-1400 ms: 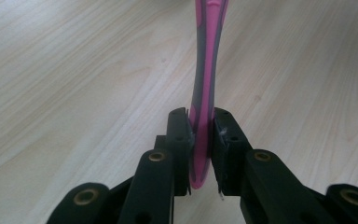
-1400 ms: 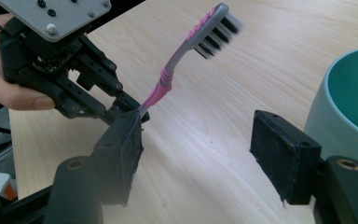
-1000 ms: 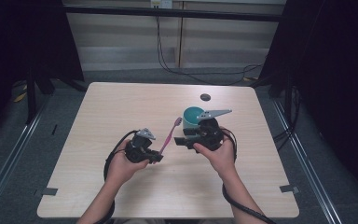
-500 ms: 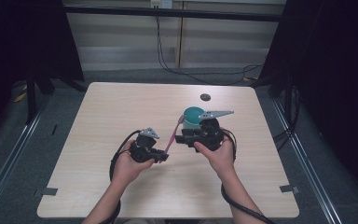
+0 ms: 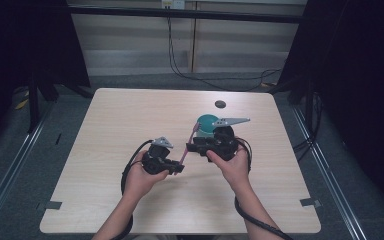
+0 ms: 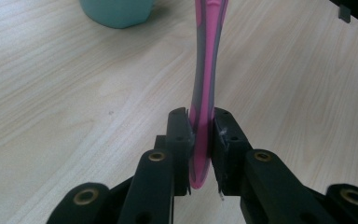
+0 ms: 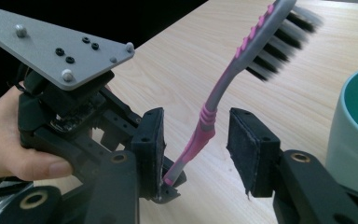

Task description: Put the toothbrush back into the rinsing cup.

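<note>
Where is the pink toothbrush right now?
In the high view the pink toothbrush sits at mid-table, its handle end clamped in the left gripper. Its head slants up toward the teal cup, passing between the right gripper's open jaws.

One pink toothbrush (image 5: pixel 185 148), one teal cup (image 5: pixel 207 124), one small dark disc (image 5: pixel 220 104) (far side of the table (image 5: pixel 130 115)). Two grippers: left gripper (image 5: pixel 176 169), right gripper (image 5: pixel 192 148). Two hands, one table.
</note>
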Tool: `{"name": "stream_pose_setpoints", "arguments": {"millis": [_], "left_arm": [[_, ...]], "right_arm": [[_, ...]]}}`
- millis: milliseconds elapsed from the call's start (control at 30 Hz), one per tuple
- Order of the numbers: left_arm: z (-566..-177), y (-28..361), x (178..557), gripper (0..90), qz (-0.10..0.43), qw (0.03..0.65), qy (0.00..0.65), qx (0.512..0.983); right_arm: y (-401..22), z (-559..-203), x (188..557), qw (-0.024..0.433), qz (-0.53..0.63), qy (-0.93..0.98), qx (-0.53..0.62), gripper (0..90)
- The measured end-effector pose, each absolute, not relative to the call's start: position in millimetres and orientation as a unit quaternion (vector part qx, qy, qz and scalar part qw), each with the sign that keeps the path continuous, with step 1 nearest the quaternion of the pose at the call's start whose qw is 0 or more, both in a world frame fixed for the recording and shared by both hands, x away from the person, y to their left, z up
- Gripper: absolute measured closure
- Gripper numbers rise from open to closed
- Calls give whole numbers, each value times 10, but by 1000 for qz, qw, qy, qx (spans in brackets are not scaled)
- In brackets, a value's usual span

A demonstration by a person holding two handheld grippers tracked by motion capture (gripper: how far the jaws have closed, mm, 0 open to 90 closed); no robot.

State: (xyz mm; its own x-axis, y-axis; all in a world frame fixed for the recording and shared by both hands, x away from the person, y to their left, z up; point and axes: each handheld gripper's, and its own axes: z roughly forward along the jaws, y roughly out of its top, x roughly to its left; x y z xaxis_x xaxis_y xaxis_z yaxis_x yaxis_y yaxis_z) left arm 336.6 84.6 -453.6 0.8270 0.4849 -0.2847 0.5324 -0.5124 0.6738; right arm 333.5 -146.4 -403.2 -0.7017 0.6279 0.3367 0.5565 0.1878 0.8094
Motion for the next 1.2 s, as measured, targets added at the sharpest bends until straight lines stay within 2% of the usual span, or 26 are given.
{"name": "stream_pose_setpoints", "arguments": {"millis": [433, 600, 833, 1200], "left_arm": [[-4536, 788, 3348, 787, -42, 423, 300, 854], [-4541, 775, 3341, 788, -43, 426, 301, 852], [-4514, 735, 3323, 788, -43, 432, 296, 851], [-4554, 708, 3306, 786, -64, 445, 309, 838]], "right_arm": [[-1468, -4059, 3333, 38, 530, 745, 403, 655], [-1506, -4068, 3330, 41, 543, 730, 414, 736], [-1535, -4083, 3335, 41, 554, 719, 417, 798], [-1549, -4093, 3330, 51, 553, 717, 421, 815]]}}
